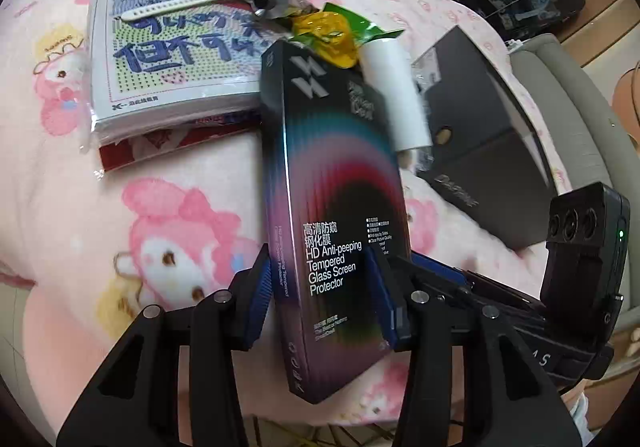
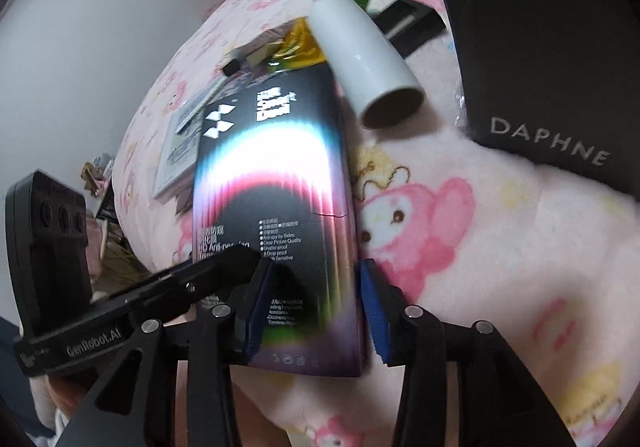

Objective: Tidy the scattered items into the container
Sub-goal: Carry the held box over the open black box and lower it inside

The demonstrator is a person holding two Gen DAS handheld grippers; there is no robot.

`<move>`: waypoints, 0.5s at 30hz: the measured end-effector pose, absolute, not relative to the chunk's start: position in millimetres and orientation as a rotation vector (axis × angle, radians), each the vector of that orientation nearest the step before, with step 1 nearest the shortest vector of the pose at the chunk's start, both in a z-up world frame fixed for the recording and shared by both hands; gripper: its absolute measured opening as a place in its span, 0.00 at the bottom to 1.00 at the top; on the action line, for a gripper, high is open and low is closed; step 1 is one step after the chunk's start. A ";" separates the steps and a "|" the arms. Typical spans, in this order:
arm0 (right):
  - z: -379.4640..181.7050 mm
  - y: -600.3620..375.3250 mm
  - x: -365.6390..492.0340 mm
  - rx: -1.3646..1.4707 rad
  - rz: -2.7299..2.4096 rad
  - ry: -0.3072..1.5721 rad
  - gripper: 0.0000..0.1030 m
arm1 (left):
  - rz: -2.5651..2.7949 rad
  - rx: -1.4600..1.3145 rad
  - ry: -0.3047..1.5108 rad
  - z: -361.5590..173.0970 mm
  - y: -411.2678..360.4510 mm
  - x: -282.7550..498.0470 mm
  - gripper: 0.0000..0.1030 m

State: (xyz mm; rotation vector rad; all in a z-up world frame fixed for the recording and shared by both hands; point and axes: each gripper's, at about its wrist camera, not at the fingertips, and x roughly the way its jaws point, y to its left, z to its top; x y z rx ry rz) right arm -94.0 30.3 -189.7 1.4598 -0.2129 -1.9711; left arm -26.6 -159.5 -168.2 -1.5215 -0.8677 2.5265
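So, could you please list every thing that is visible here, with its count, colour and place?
screen protector box: one, dark with rainbow arc, held above the blanket by both tools
white roll: one, white, lying right of the box
DAPHNE box: one, black, far right
bead kit: one, white-framed, far left on a red packet
watch strap: one, white, on the bead kit
yellow-green wrapper: one, behind the box
blanket: one, pink
left tool: black, blue pads, gripping the box
right tool: same, gripping the box

Soft even indoor light on my pink blanket (image 1: 168,215), faint shadows only, strong white glare across the screen protector box (image 2: 276,175) in my right view, motion blur on the white roll (image 1: 394,95), heavy fisheye bending and dark corners at every edge
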 end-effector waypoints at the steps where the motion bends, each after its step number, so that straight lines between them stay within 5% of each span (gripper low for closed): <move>1: -184.5 32.0 -89.7 1.453 -1.975 -0.213 0.36 | 2.532 -1.504 -0.863 -160.9 -158.2 -22.5 0.45; 15: -76.5 121.3 -52.8 1.189 -2.128 -0.407 0.35 | 2.574 -1.205 -0.621 -47.4 -82.8 -30.1 0.44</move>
